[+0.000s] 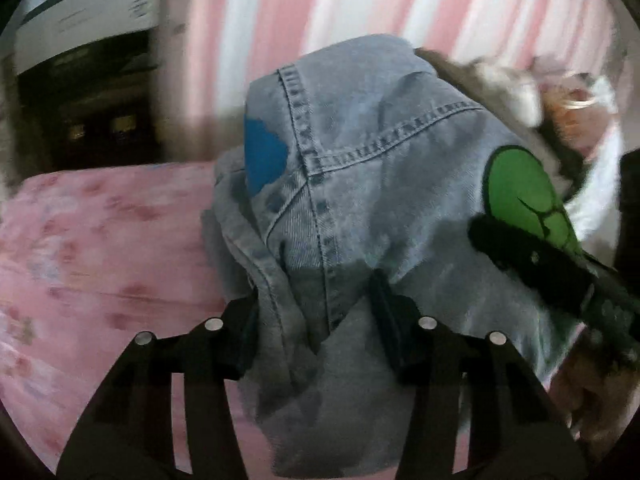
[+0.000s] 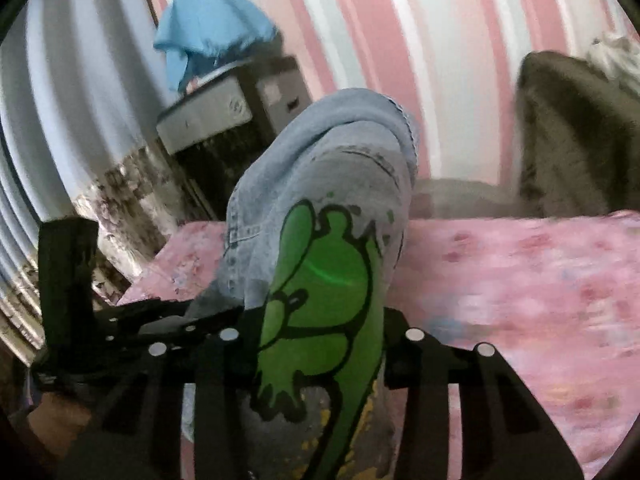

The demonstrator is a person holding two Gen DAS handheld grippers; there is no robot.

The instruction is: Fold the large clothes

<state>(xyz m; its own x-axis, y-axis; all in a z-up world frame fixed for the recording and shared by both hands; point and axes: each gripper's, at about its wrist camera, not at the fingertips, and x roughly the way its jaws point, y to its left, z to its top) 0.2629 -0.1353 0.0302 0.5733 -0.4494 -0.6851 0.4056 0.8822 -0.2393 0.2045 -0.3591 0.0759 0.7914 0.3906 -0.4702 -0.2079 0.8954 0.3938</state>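
Denim garment [image 1: 360, 184] hangs above the pink bed [image 1: 100, 240], bunched, its long axis running toward 12 o'clock from both tools. Left tool [image 1: 316, 320] pinches a seamed fold; right tool [image 2: 316, 340], at its 3 o'clock, pinches the green print [image 2: 320, 280].

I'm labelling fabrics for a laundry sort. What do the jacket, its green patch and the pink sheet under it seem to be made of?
Jacket: faded, washed denim, judging by the twill weave and doubled topstitched seams.
Green patch: looks like flat print or paint with black outlines, smooth; can't tell if it is sewn on.
Pink sheet: thin woven cloth with a floral print, probably cotton-like; the blur leaves this open.
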